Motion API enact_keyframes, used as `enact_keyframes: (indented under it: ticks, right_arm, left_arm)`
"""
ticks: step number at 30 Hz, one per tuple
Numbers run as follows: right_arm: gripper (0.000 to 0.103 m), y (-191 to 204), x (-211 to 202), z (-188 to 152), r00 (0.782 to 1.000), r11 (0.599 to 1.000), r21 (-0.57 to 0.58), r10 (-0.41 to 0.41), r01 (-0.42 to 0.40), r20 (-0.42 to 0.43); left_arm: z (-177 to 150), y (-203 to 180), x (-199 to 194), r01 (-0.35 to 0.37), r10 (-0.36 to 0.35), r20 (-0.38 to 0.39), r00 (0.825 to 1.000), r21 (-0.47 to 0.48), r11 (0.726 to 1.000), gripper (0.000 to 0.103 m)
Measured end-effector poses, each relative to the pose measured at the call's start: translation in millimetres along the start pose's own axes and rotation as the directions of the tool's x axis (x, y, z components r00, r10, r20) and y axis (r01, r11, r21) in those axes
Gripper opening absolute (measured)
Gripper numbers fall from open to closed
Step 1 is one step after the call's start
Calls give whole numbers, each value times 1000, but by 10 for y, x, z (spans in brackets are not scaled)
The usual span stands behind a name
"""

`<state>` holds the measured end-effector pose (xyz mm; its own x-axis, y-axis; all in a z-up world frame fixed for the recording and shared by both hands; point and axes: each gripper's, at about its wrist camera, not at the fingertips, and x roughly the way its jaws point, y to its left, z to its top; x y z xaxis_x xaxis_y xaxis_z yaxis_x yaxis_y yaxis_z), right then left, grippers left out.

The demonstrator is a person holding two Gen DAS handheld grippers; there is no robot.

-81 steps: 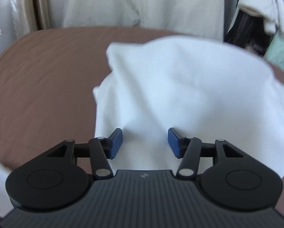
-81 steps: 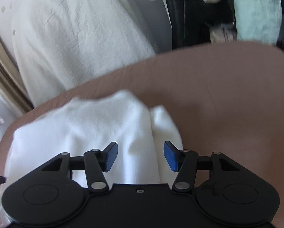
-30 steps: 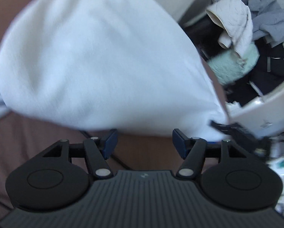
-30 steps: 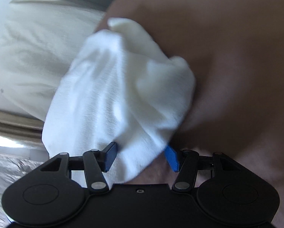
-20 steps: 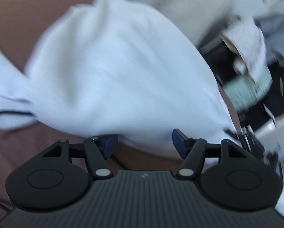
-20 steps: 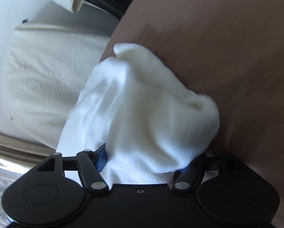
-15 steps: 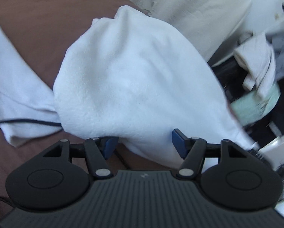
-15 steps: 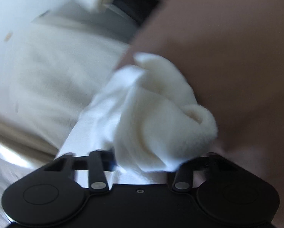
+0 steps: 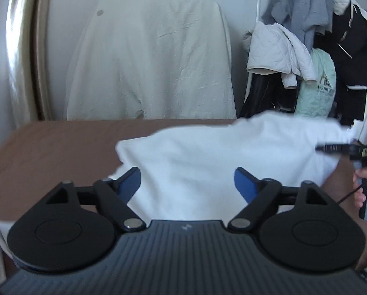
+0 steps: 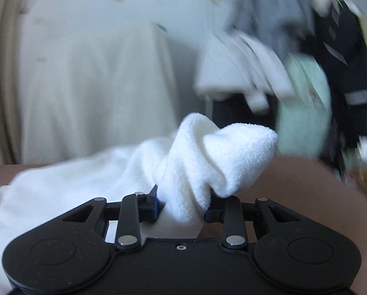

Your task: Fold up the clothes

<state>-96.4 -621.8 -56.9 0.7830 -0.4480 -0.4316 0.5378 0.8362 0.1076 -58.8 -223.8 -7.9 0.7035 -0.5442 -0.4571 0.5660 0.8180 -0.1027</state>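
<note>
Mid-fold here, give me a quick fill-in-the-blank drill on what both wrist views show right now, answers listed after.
1. The right gripper is closing on a bunched fold of the ____ fleece garment.
2. The bed cover under the garment is ____ in colour.
3. The left gripper has jaws that are ____, with its blue pads clear of the cloth.
4. The mint green shirt hangs ____ the black jacket.

Missing words: white; brown; opening; beside

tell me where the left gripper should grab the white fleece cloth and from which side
Judging by its pose, the loose near-left corner of the white fleece cloth, approached low from the near side. That edge lies free on the brown bed, while the right gripper is closing on the other bunched end. The left gripper is opening, pinching nothing.
</note>
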Motion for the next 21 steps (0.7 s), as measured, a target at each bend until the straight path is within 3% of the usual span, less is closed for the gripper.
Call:
enact_keyframes:
  ticks: [4,7,9,10,11,14,17,18,20,21]
  right_arm:
    - [35,-429,389,-235,977,959,281,27,33,-209]
    - [36,-470,410,-259,974,947,320,46,29,-223]
    - [38,-487,415,-271,972,940,340,57,24,-228]
    - [39,-485,414,-276,970,936,350,61,26,-234]
    - [41,-482,412,-280,968,932,360,64,28,-241]
    - [47,-606,409,-262,957,890,456,118,17,-265]
    - [52,-743,433,-320,939,828,560,204,-15,-276]
    - [54,-779,447,-344,937,812,584,219,-20,-273]
    - [68,-817,492,-409,930,774,632,249,-24,-270]
    - [70,-820,520,-445,924,755,655,269,-28,-271]
  left_arm:
    - [137,584,628,36,-48,-182,982,-68,997,87]
    - [92,1150,1302,47,-95,-285,954,-172,984,87]
    - [4,1447,1713,-31,-64,-388,919,-234,972,87]
    - [-64,1528,1836,-33,-82,-397,914,-274,961,86]
    - [-133,1607,1955,-33,-102,-402,910,-314,949,86]
    - [-348,1721,2097,76,-245,-322,914,-458,886,86]
    - [-383,1701,2146,177,-340,-267,902,-490,853,82]
    - [-405,1702,2146,179,-340,-234,911,-517,837,80]
    - [-452,1718,2171,177,-339,-180,923,-584,792,78]
    - [-476,1739,2188,176,-334,-155,930,-609,773,68]
